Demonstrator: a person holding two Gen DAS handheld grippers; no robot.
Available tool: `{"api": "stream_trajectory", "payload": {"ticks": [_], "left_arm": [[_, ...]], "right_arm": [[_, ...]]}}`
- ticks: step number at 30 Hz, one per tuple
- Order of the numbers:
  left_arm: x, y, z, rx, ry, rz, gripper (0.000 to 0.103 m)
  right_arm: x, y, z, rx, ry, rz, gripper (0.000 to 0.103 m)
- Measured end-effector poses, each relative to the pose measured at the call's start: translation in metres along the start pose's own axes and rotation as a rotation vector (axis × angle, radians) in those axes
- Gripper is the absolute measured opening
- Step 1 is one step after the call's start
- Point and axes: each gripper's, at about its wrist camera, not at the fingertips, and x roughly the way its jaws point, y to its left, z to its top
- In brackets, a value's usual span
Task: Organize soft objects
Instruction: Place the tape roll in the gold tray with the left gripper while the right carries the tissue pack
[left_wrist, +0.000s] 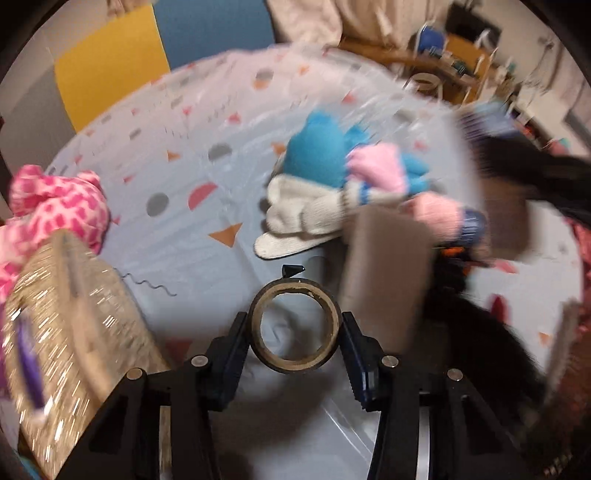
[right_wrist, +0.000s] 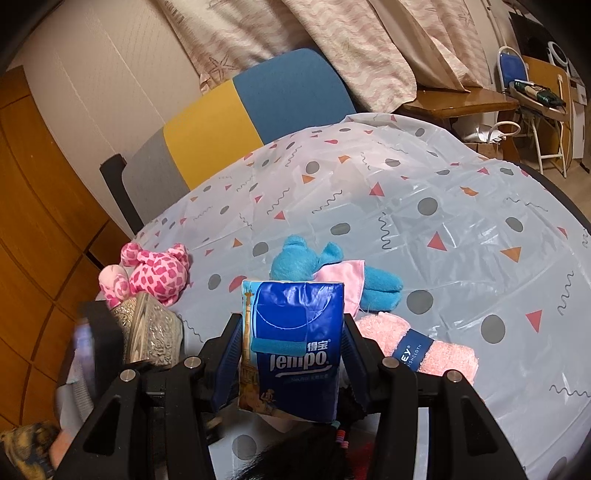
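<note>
My left gripper (left_wrist: 295, 334) is closed on a tape roll (left_wrist: 294, 325), its ring pinched on both sides between my fingers and held above the patterned bench cover (left_wrist: 177, 147). My right gripper (right_wrist: 291, 343) is clamped on a blue Tempo tissue pack (right_wrist: 291, 332), which stands upright between the fingers.

I place everything else by the blue plush toy (right_wrist: 303, 258), which lies on the cover near the middle of the bench. A pink cloth (right_wrist: 341, 275) is draped over it. Just in front of the blue plush, nearer to me, lies a rolled pink dishcloth (right_wrist: 439, 350) with a dark blue band. In the left view, a white knit glove (left_wrist: 306, 218) rests against the blue plush on its near side. Well to the left of the blue plush sits a pink spotted plush toy (right_wrist: 155, 273), and an embossed silver box (right_wrist: 151, 332) stands touching that pink toy on its near side. The left view is blurred, so the dark shapes on its right edge I cannot identify.
</note>
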Motion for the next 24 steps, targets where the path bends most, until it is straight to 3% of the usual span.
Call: {"api": "stream_trajectory", "payload": {"ticks": [7, 11, 14, 20, 24], "left_arm": [[-0.101, 0.008, -0.062, -0.066, -0.172, -0.069, 0.049], [-0.148, 0.048, -0.094, -0.187, -0.239, -0.053, 0.049], [-0.181, 0.091, -0.128, -0.294, -0.277, 0.012, 0.049], [-0.217, 0.191, -0.213, -0.56, -0.259, 0.166, 0.049], [-0.203, 0.238, -0.26, -0.734, -0.221, 0.147, 0.049]], "right_arm": [[0.008, 0.006, -0.005, -0.051, 0.027, -0.044, 0.051], [0.012, 0.007, -0.007, -0.069, 0.039, -0.077, 0.051], [0.013, 0.006, -0.008, -0.068, 0.037, -0.099, 0.051], [0.02, 0.005, -0.01, -0.081, 0.051, -0.157, 0.051], [0.022, 0.009, -0.013, -0.107, 0.05, -0.196, 0.051]]}}
